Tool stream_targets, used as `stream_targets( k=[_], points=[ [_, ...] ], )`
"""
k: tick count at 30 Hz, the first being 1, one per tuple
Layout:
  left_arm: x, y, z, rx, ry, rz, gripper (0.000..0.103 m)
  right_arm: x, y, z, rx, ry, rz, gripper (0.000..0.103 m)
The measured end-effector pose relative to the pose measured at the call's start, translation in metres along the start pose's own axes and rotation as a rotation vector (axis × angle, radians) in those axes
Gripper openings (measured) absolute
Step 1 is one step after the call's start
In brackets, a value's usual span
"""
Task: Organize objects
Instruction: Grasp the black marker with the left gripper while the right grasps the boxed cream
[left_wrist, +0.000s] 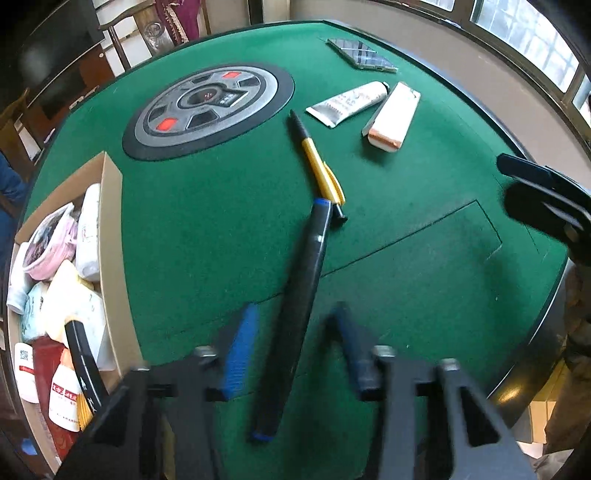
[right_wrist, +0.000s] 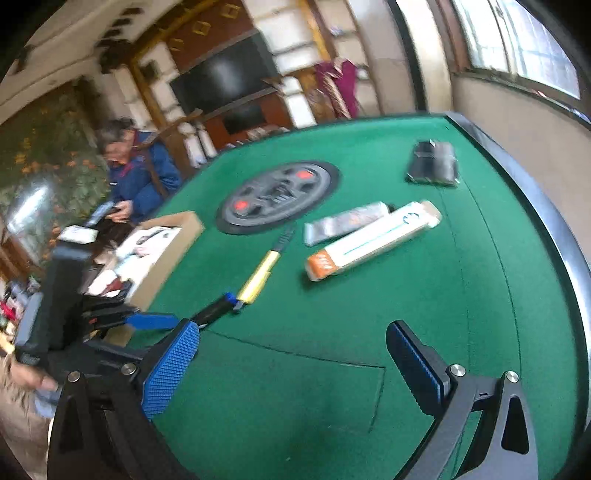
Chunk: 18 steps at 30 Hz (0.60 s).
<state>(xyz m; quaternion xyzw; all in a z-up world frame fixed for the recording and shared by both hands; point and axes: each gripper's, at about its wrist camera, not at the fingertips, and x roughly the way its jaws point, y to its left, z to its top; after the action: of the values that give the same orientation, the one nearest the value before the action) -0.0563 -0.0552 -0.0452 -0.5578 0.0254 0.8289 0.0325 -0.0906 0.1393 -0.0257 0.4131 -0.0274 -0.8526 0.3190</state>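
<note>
A black marker with blue ends (left_wrist: 299, 310) lies on the green felt table (left_wrist: 207, 229), between the fingers of my left gripper (left_wrist: 295, 317). The jaws stand apart on either side of it and do not touch it. A yellow pen (left_wrist: 319, 166) lies just beyond, a white tube (left_wrist: 351, 101) and a white-and-orange box (left_wrist: 393, 116) farther right. My right gripper (right_wrist: 291, 354) is open and empty over the felt. From there I see the marker (right_wrist: 214, 310), pen (right_wrist: 258, 275), box (right_wrist: 373, 240) and tube (right_wrist: 343, 221).
A cardboard box (left_wrist: 112, 236) with several packets stands at the left; it also shows in the right wrist view (right_wrist: 166, 254). A round grey console (left_wrist: 210, 107) sits mid-table. A phone (left_wrist: 360, 53) lies at the far edge. A person (right_wrist: 136, 170) sits beyond the table.
</note>
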Motion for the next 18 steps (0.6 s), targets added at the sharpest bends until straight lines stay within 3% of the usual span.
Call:
stream_targets(
  k=[1, 2, 4, 8, 10, 12, 16, 18],
  points=[
    [0.0, 0.0, 0.001, 0.001, 0.002, 0.001, 0.017, 0.005, -0.004, 0.008, 0.035, 0.011, -0.002, 0.103],
    [0.0, 0.0, 0.002, 0.0, 0.003, 0.001, 0.014, 0.009, -0.007, 0.013, 0.057, 0.017, 0.001, 0.103],
    [0.0, 0.002, 0.0, -0.016, 0.0, -0.008, 0.014, 0.02, -0.015, 0.027, 0.115, 0.033, -0.024, 0.102],
    [-0.004, 0.005, -0.011, -0.034, -0.011, -0.031, 0.014, 0.049, -0.032, 0.056, 0.195, 0.06, -0.138, 0.077],
    [-0.005, 0.008, -0.013, -0.044, -0.013, -0.05, 0.014, 0.069, -0.045, 0.068, 0.232, 0.111, -0.248, 0.074],
    [-0.006, 0.013, -0.014, -0.059, -0.016, -0.078, 0.014, 0.081, -0.053, 0.074, 0.28, 0.137, -0.27, 0.071],
    [-0.006, 0.015, -0.014, -0.056, -0.015, -0.102, 0.014, 0.1, -0.041, 0.086, 0.193, 0.203, -0.359, 0.067],
    [-0.006, 0.016, -0.013, -0.051, -0.012, -0.112, 0.014, 0.103, -0.035, 0.086, 0.128, 0.218, -0.388, 0.057]
  ],
)
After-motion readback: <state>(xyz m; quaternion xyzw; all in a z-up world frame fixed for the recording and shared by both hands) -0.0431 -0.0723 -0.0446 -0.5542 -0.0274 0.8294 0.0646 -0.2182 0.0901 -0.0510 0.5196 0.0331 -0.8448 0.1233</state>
